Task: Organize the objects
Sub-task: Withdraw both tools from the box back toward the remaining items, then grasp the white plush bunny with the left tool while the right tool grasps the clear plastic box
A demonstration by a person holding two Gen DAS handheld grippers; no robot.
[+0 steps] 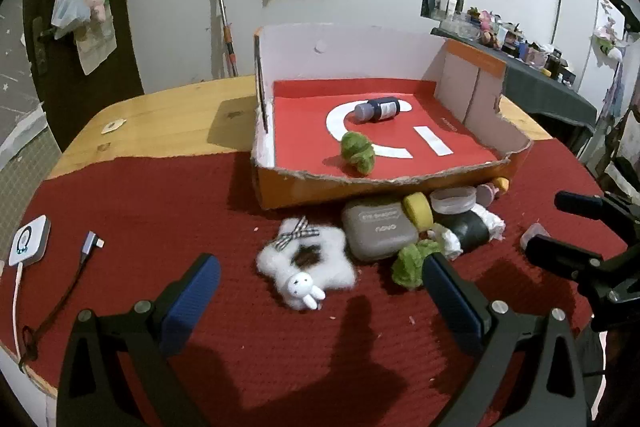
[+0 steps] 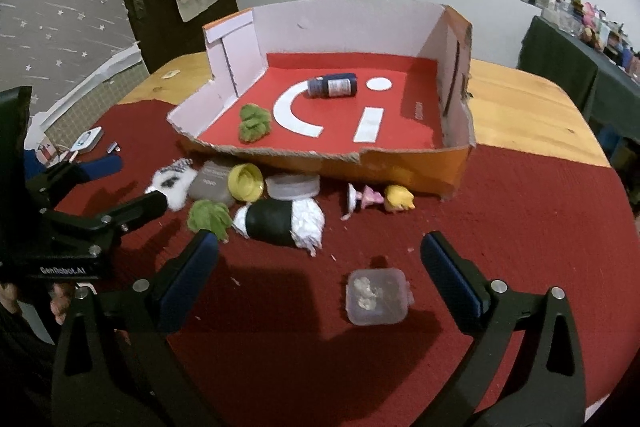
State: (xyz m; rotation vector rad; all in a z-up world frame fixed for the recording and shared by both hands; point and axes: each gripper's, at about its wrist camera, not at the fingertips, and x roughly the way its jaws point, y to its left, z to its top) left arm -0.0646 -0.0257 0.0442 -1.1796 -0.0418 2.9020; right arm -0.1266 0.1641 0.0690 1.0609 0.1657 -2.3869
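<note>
An open cardboard box (image 1: 400,183) (image 2: 404,167) with a red floor holds a dark bottle (image 1: 378,109) (image 2: 332,85) lying on its side and a green fuzzy ball (image 1: 357,153) (image 2: 253,123). In front of it on the red cloth lie a white plush rabbit (image 1: 306,263), a grey case (image 1: 378,227) (image 2: 210,183), a yellow cap (image 1: 417,211) (image 2: 245,181), a second green ball (image 1: 412,263) (image 2: 209,217), a black-and-white roll (image 2: 280,221) and a small clear container (image 2: 376,295). My left gripper (image 1: 320,287) stands open around the rabbit. My right gripper (image 2: 320,267) is open just above the clear container.
A white device (image 1: 30,239) and a cable (image 1: 86,247) lie at the cloth's left edge. A round clear lid (image 2: 293,185) and small pink and yellow figures (image 2: 380,199) rest against the box front. Bare wooden table (image 1: 160,119) flanks the box.
</note>
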